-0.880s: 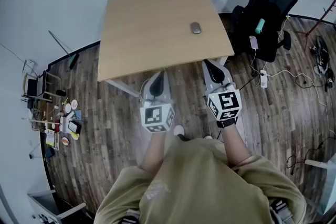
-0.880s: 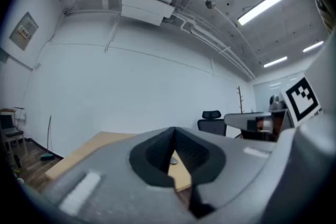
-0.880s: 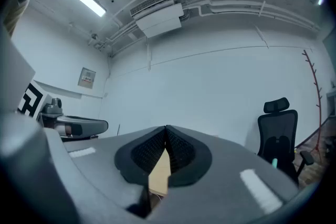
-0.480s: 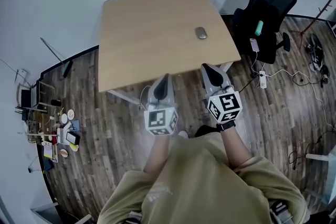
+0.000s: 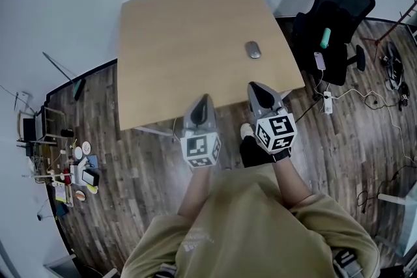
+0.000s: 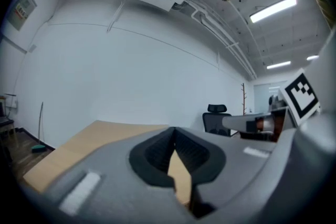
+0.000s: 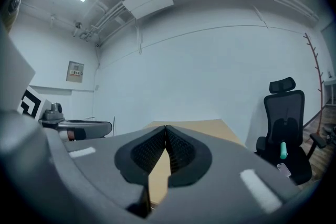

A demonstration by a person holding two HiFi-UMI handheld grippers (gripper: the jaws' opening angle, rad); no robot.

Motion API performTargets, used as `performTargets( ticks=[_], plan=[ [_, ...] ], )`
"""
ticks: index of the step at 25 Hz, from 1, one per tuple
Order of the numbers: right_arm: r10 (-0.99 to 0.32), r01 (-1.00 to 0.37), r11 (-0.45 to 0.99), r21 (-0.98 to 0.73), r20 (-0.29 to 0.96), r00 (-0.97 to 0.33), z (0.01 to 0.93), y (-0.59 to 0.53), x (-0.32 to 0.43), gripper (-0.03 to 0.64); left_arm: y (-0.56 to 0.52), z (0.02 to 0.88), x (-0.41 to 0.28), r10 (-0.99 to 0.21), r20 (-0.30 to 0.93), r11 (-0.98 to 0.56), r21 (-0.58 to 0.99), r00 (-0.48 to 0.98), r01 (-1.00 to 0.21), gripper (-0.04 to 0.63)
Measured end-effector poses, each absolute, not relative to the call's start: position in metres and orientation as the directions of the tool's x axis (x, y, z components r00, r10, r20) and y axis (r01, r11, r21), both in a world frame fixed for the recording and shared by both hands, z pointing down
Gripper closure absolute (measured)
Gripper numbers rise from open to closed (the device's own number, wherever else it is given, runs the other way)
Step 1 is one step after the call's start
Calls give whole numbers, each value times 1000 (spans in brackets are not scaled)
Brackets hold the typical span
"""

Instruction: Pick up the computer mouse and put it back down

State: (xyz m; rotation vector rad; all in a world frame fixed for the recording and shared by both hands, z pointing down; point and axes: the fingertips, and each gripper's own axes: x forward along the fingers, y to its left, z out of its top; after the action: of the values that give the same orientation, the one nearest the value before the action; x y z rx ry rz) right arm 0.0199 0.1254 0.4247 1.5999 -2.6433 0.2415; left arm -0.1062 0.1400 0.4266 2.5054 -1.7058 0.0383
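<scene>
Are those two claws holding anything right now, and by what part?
Nothing is held. The left gripper and right gripper are both shut and empty; the computer mouse lies alone on the table.

1. My left gripper (image 5: 203, 101) and right gripper (image 5: 253, 88) point side by side at the near edge of the desk (image 5: 176, 36), fingers pressed together, empty.
2. The computer mouse (image 5: 253, 49) lies on the desk beyond my right gripper, apart from it.
3. A black office chair (image 5: 332, 16) stands right of the desk on the wooden floor (image 5: 130, 166).
</scene>
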Motion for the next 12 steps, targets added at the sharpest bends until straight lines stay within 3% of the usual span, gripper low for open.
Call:
performTargets(
  ticks=[12],
  plan=[
    [-847,-889,432,-150,272,-457,482,-61,97,611,-26,461,-38,-915,186,-337,138,359,-931,594]
  ],
)
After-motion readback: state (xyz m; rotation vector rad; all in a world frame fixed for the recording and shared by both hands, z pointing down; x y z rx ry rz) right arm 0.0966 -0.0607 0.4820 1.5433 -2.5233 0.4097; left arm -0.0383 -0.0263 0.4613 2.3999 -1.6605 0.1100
